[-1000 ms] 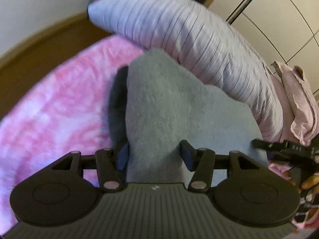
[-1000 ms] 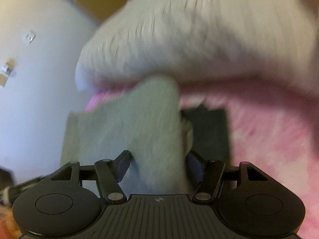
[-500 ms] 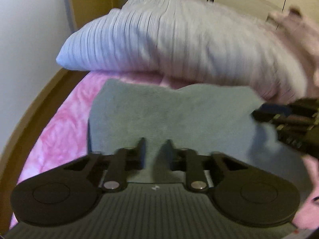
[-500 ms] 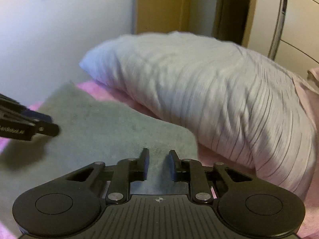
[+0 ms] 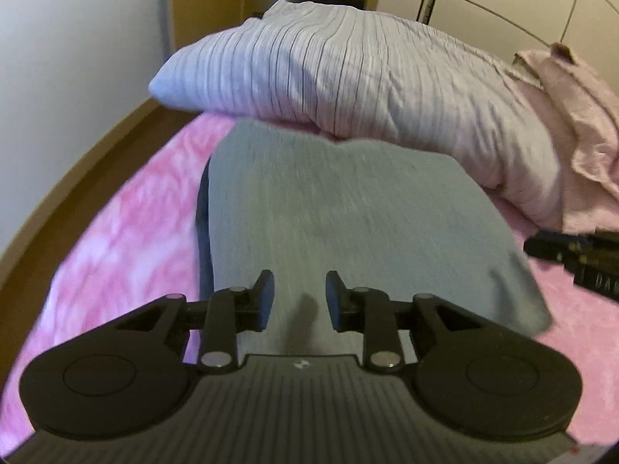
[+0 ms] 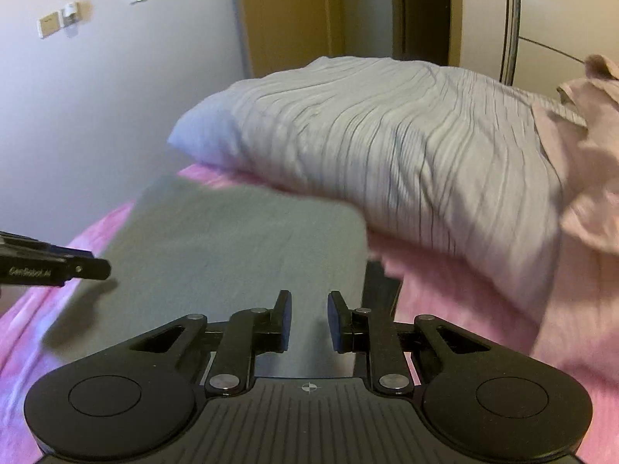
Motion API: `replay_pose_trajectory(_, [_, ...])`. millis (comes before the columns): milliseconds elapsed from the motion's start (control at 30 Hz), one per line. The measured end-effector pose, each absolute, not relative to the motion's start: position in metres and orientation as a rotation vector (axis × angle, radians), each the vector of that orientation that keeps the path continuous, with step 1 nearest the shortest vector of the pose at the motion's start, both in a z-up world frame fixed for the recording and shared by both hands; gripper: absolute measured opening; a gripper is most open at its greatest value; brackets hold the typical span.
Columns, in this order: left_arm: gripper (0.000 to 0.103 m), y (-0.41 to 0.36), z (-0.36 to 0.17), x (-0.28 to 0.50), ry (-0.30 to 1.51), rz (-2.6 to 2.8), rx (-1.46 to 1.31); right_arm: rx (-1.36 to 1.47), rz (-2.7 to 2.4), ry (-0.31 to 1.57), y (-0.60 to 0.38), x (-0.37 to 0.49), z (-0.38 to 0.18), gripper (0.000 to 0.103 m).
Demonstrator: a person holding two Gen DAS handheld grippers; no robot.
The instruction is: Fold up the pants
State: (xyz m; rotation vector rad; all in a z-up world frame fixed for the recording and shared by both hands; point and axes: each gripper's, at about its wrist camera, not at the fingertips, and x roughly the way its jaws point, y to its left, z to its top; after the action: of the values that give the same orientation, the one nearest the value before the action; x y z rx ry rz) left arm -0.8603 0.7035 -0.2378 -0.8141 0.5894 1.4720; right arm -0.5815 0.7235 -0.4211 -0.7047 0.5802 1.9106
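Observation:
The grey pants (image 5: 348, 201) lie folded in a flat rectangle on the pink bed cover (image 5: 116, 239), with a darker layer (image 5: 203, 232) showing under their left edge. My left gripper (image 5: 300, 276) hovers over their near end; its jaws are opening and nothing is between them. In the right wrist view the pants (image 6: 240, 239) stretch away from my right gripper (image 6: 309, 295), whose jaws stand a narrow gap apart, empty, above the cloth's near right corner. Each gripper shows in the other's view: right gripper (image 5: 572, 255), left gripper (image 6: 58, 266).
A striped grey pillow (image 5: 348, 77) lies just beyond the pants, touching their far edge. A crumpled pink garment (image 5: 572, 116) rests at the pillow's right end. A wooden bed frame (image 5: 77, 178) and a wall bound the left side. A door (image 6: 286, 19) stands behind.
A second ago both grippers had wide jaws around raised folds of the pants. They have let go, narrowed and pulled back, and the pants now lie flat. The left jaws have since widened a little.

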Motion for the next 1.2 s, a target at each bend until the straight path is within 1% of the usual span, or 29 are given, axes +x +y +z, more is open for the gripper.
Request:
replay_pose_trajectory(100, [0.024, 0.686, -0.245, -0.854, 0.616, 1.475, -0.831, -0.743, 1.906, 0.585, 0.697, -0.587, -0.427, 0.017])
replay_pose_trajectory(267, [0.024, 0.686, -0.254, -0.850, 0.670, 1.483, -0.807, -0.902, 1.835, 0.608, 0.700, -0.607, -0.465, 0.017])
replay_pose_trajectory(367, [0.023, 0.680, -0.242, -0.852, 0.690, 1.489, -0.843, -0.895, 1.805, 0.650, 0.700, -0.605, -0.452, 0.017])
replay_pose_trajectory(433, [0.025, 0.670, -0.226, -0.855, 0.643, 1.483, -0.871, -0.857, 1.800, 0.668, 0.694, -0.601, -0.432, 0.017])
replay_pose_trajectory(467, [0.028, 0.663, -0.217, -0.855, 0.628, 1.485, -0.882, -0.831, 1.806, 0.675, 0.687, -0.599, -0.422, 0.017])
replay_pose_trajectory(533, [0.031, 0.649, -0.198, -0.853, 0.613, 1.493, -0.885, -0.788, 1.814, 0.713, 0.671, -0.596, -0.399, 0.019])
replay_pose_trajectory(600, [0.035, 0.632, -0.175, -0.848, 0.601, 1.501, -0.888, -0.750, 1.829, 0.748, 0.654, -0.594, -0.376, 0.024])
replay_pose_trajectory(667, [0.041, 0.613, -0.153, -0.842, 0.592, 1.506, -0.897, -0.727, 1.842, 0.759, 0.635, -0.594, -0.355, 0.040])
replay_pose_trajectory(700, [0.043, 0.602, -0.142, -0.839, 0.592, 1.512, -0.893, -0.712, 1.850, 0.759, 0.624, -0.593, -0.344, 0.044])
replay_pose_trajectory(733, [0.048, 0.590, -0.130, -0.835, 0.596, 1.525, -0.885, -0.694, 1.856, 0.756, 0.613, -0.593, -0.333, 0.051])
replay_pose_trajectory(767, [0.052, 0.580, -0.120, -0.830, 0.602, 1.534, -0.874, -0.681, 1.861, 0.754, 0.603, -0.593, -0.321, 0.055])
replay_pose_trajectory(900, [0.062, 0.535, -0.080, -0.812, 0.602, 1.568, -0.847, -0.621, 1.884, 0.777, 0.565, -0.593, -0.282, 0.060])
replay_pose_trajectory(933, [0.068, 0.523, -0.072, -0.807, 0.601, 1.577, -0.840, -0.616, 1.891, 0.785, 0.558, -0.592, -0.274, 0.061])
replay_pose_trajectory(1000, [0.070, 0.498, -0.054, -0.796, 0.601, 1.595, -0.815, -0.616, 1.909, 0.785, 0.540, -0.591, -0.257, 0.061])
replay_pose_trajectory(1133, [0.080, 0.453, -0.031, -0.775, 0.589, 1.616, -0.794, -0.613, 1.939, 0.757, 0.497, -0.582, -0.229, 0.061])
replay_pose_trajectory(1200, [0.080, 0.434, -0.024, -0.766, 0.589, 1.621, -0.792, -0.632, 1.948, 0.743, 0.476, -0.575, -0.218, 0.062])
